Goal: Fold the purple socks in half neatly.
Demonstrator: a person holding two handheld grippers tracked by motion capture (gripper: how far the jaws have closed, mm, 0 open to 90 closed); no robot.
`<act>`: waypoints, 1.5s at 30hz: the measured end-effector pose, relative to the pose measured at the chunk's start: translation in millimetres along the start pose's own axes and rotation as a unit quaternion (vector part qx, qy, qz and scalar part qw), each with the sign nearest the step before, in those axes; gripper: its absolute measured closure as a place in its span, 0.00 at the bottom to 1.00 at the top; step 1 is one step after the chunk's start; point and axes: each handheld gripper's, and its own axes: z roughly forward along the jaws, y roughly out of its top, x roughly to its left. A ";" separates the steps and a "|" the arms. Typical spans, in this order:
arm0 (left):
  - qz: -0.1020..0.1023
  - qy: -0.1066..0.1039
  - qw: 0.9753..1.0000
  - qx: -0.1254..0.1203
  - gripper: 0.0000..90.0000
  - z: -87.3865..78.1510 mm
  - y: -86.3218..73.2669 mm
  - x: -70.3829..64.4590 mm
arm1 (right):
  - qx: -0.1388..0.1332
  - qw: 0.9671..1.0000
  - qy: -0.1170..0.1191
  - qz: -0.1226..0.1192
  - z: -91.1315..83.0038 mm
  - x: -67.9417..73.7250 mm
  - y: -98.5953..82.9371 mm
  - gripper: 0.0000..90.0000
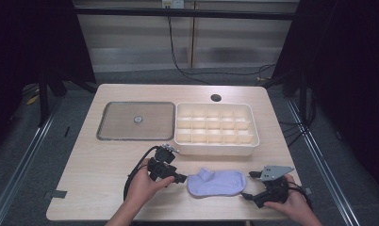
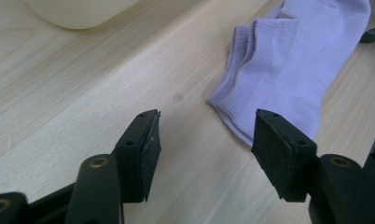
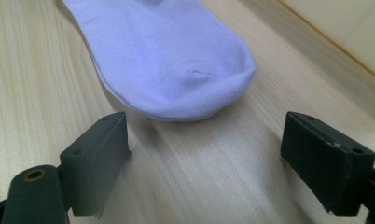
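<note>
Both grippers' fingers [image 2: 141,156] gape wide, empty, flanking the sock [image 1: 216,183].

Even overhead light brightens the table [image 1: 102,165]; surroundings stay dark, shadows fall soft, and both close views blur near their edges.

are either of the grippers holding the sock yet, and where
Nothing is held. The left gripper has open jaws by the cuff end of the flat lavender fabric sock; the right gripper is open just short of its toe.
</note>
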 end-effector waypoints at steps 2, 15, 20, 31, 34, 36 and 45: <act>0.002 -0.005 1.000 0.003 0.49 1.8 2.7 -1.2 | 0.000 1.000 0.002 0.001 0.1 0.0 0.0 0.16; 0.016 -0.009 1.000 0.021 0.57 13.7 15.0 -8.9 | -0.001 1.000 0.004 -0.002 0.1 -0.2 -0.1 0.17; 0.015 -0.010 1.000 0.022 0.59 15.7 16.2 -10.1 | -0.002 1.000 0.005 -0.003 0.6 -0.2 0.3 0.17; 0.020 -0.009 1.000 0.020 0.59 16.3 21.1 -13.8 | 0.007 1.000 0.011 -0.008 -1.0 0.9 3.8 0.28; 0.018 -0.010 1.000 0.019 0.59 17.4 22.3 -14.9 | 0.013 1.000 0.006 -0.016 -3.9 1.1 4.8 0.32; 0.019 -0.010 1.000 0.021 0.59 18.7 23.4 -15.9 | 0.014 1.000 0.007 -0.012 -5.8 0.0 3.8 0.36; 0.016 -0.009 1.000 0.023 0.59 22.6 26.3 -18.6 | 0.024 1.000 -0.004 -0.013 -17.3 -3.0 3.6 0.72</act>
